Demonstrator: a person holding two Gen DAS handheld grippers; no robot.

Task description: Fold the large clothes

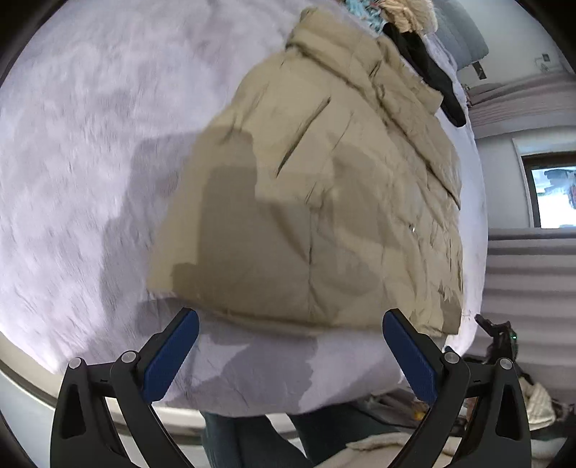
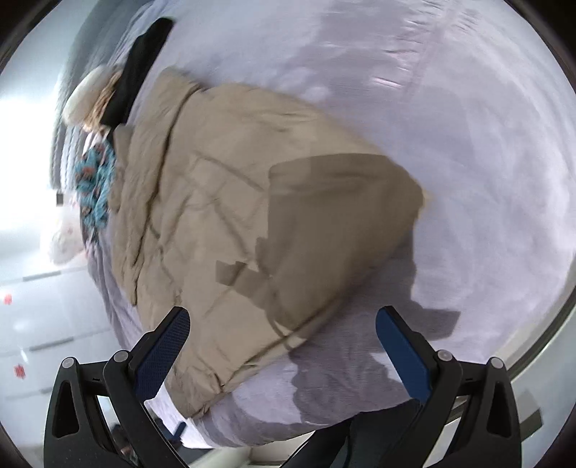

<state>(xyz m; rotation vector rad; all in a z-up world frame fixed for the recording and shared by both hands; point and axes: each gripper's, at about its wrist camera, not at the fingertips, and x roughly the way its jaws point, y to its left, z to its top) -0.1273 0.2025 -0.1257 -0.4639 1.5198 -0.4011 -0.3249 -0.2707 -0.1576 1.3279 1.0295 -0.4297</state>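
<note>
A tan quilted puffer jacket (image 1: 324, 201) lies folded flat on a pale lavender bed cover (image 1: 90, 162). In the right wrist view the same jacket (image 2: 252, 223) fills the middle, its hem toward me. My left gripper (image 1: 289, 324) hovers open above the jacket's near hem, nothing between its blue-padded fingers (image 1: 172, 356). My right gripper (image 2: 282, 324) is also open and empty, raised over the jacket's near corner. Shadows of both grippers fall across the fabric.
More clothes are piled beyond the jacket's collar: a black garment (image 1: 428, 68), a fur-trimmed piece (image 1: 406, 14) and a blue patterned item (image 2: 95, 187). The bed cover (image 2: 468, 144) spreads wide beside the jacket. A person's legs in jeans (image 1: 252, 442) stand at the bed's near edge.
</note>
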